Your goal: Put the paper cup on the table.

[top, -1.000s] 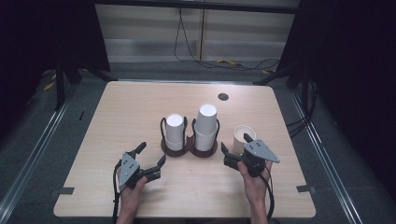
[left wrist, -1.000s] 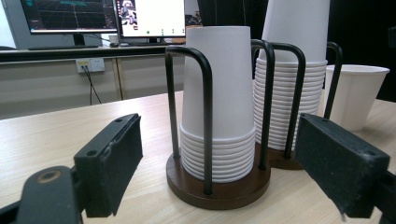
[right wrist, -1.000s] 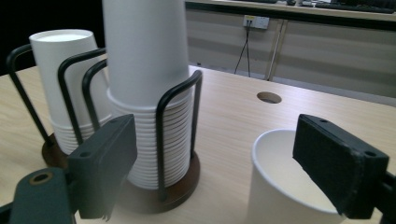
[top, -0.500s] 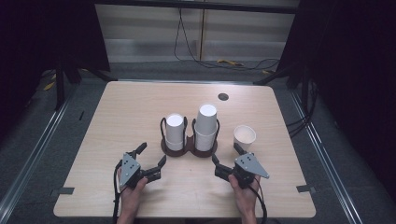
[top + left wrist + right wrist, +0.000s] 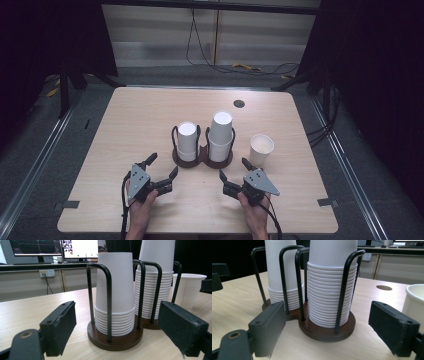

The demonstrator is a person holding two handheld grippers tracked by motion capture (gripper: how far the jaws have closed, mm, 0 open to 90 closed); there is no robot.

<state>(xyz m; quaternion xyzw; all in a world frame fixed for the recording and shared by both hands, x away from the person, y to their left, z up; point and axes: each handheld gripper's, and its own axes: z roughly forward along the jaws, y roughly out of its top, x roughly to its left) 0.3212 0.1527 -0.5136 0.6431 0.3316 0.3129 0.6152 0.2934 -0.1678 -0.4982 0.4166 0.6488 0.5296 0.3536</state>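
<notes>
Two open grippers wait in front of the paper cups.

A single white paper cup (image 5: 261, 148) stands upright on the pale wooden table (image 5: 125, 125), just beside the dark brown round holder with black wire loops (image 5: 202, 157), on its right. That holder keeps two stacks of white paper cups (image 5: 220, 135) turned upside down, the right stack taller. The lone cup looks very light and thin, so it would squash if pinched hard and could tip over at a bump. A soft hold across its sides, near the middle, seems best. The right gripper (image 5: 235, 177) sits near that cup with its jaws spread wide, holding nothing and touching nothing. The left gripper (image 5: 161, 167) sits in front of the shorter stack, jaws wide apart too, with nothing in it.
</notes>
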